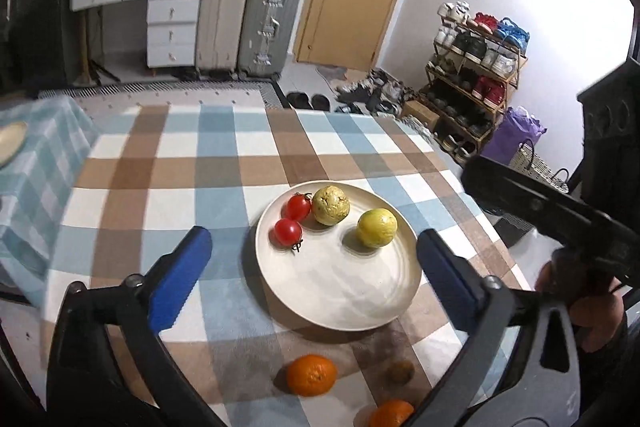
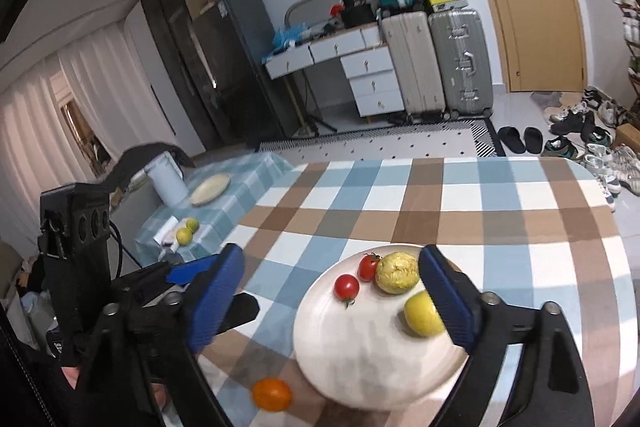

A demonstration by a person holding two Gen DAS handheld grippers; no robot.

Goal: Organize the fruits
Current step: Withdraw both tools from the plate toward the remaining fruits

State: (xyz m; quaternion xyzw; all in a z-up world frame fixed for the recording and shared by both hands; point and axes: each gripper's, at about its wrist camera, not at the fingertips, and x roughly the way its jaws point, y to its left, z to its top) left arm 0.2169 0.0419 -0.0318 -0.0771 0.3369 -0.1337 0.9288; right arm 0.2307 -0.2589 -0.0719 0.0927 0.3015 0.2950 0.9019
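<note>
A white plate (image 1: pixel 352 291) (image 2: pixel 360 355) sits on the checked tablecloth. It holds two red tomatoes (image 1: pixel 289 231) (image 2: pixel 346 286), a knobbly yellow-green fruit (image 1: pixel 330 205) (image 2: pixel 397 273) and a smooth yellow fruit (image 1: pixel 376 228) (image 2: pixel 423 313). An orange (image 1: pixel 311 375) (image 2: pixel 271 393), a brown kiwi (image 1: pixel 400 371) and a second orange (image 1: pixel 390 414) lie on the cloth in front of the plate. My left gripper (image 1: pixel 314 259) is open and empty above the plate's near side. My right gripper (image 2: pixel 334 291) is open and empty, hovering above the plate.
The table's far edge (image 1: pixel 280 107) and right edge drop to the floor. A lower side table (image 2: pixel 224 203) to the left holds a plate (image 2: pixel 210 189), two green fruits (image 2: pixel 188 231) and a white jug. Suitcases, drawers and a shoe rack (image 1: pixel 472 75) stand beyond.
</note>
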